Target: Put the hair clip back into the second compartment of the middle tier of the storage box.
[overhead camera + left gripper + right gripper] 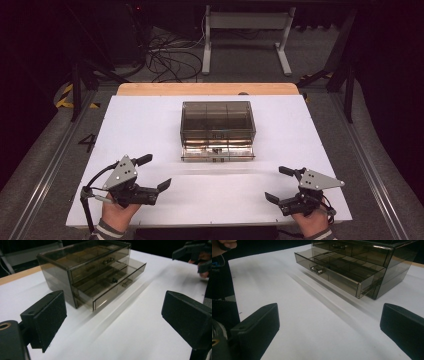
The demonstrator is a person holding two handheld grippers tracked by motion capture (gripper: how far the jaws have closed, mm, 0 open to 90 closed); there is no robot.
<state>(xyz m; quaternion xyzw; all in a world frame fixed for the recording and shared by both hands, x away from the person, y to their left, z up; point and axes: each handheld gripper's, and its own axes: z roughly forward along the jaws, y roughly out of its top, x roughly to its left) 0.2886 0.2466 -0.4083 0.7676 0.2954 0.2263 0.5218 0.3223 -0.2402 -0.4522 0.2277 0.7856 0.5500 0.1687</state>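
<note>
A smoked see-through drawer box (218, 120) stands at the middle of the white table top (140, 130). Its bottom drawer (218, 151) is pulled out toward me; the upper drawer is closed. Inside the open drawer (112, 286) I see dividers and a small dark item too small to make out. The drawer front carries a small metal handle (317, 270). My left gripper (155, 172) rests near the front left of the table, open and holding nothing. My right gripper (278, 184) rests at the front right, also open and holding nothing. Both point toward the box (374, 257).
A wooden strip (207, 89) runs along the table's far edge. Beyond it stand a white desk frame (247, 22) and loose cables (170, 57) on the floor. Metal rails (45, 170) run along both sides of the table.
</note>
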